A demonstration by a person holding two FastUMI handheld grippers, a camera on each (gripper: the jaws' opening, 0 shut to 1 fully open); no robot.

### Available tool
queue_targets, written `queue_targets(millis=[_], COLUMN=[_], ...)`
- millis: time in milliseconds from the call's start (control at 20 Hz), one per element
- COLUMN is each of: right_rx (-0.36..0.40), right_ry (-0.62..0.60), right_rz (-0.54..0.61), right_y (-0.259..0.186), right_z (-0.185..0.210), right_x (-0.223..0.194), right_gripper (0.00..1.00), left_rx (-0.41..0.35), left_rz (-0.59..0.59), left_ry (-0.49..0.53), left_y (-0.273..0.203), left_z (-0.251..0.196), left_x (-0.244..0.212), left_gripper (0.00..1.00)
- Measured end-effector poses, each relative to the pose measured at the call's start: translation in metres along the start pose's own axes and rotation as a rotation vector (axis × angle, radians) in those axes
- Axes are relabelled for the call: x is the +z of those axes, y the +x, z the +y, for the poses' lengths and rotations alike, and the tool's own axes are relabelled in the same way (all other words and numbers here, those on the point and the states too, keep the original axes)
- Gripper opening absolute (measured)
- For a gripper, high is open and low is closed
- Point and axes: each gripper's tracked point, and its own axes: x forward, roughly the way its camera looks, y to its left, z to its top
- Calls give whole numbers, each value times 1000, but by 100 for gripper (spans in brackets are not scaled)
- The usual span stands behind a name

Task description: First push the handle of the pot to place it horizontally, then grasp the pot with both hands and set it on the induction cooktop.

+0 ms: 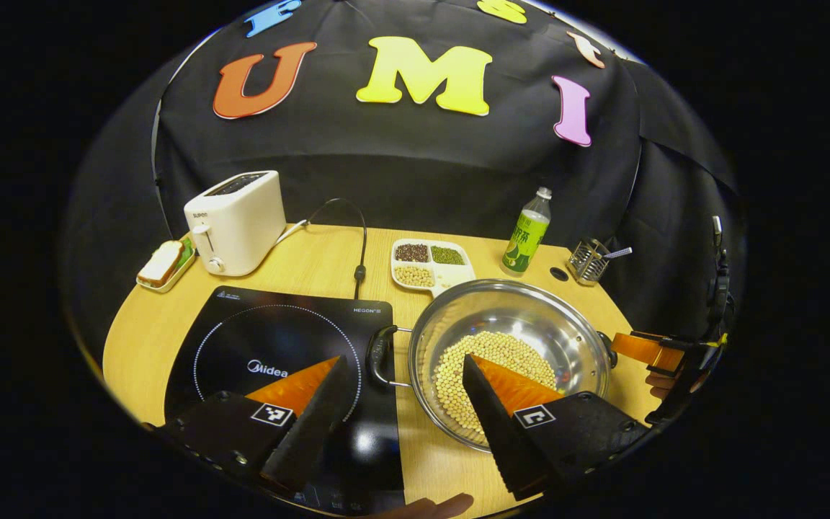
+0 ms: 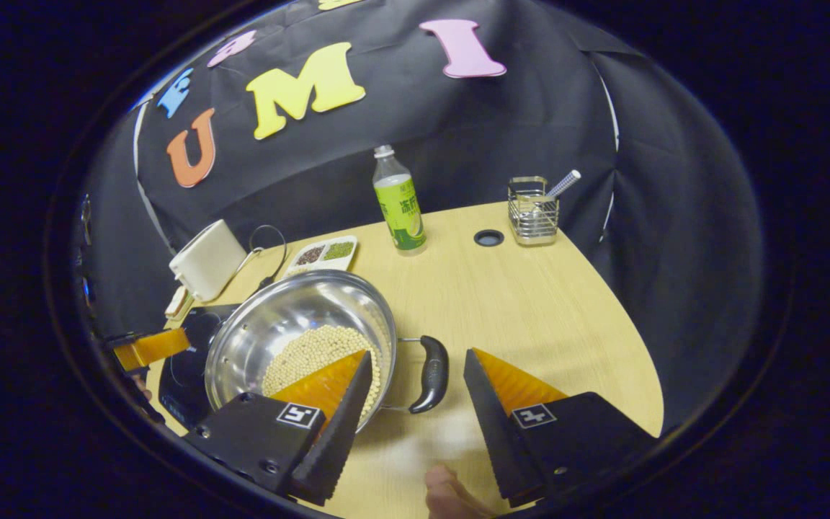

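The steel pot [image 1: 512, 353], holding pale beans, sits on the wooden counter [image 2: 530, 303] just beside the induction cooktop [image 1: 278, 346], not on it. The left gripper [image 1: 400, 382] has its jaws spread wide and empty, with the pot's near black handle [image 1: 380, 355] in the gap between them. The right gripper [image 2: 418, 375] is likewise released, and the other handle [image 2: 431, 373] lies between its jaws, touching neither.
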Motion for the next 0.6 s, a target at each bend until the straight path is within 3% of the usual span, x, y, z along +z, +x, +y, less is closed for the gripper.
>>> queue_targets(millis=[150, 200, 250, 600], right_rx=[3, -8, -12, -54], right_ry=[-5, -11, -25, -65], right_rz=[-23, -28, -29, 6], right_y=[10, 15, 19, 39], right_z=[6, 3, 2, -7], right_x=[5, 6, 6, -14], right_gripper=[82, 82, 82, 83], left_rx=[38, 40, 42, 49], left_rz=[42, 53, 58, 136], left_ry=[37, 40, 46, 49], left_y=[20, 25, 30, 56], left_z=[9, 8, 8, 12], left_x=[-5, -7, -8, -23], left_gripper=[95, 100, 95, 95])
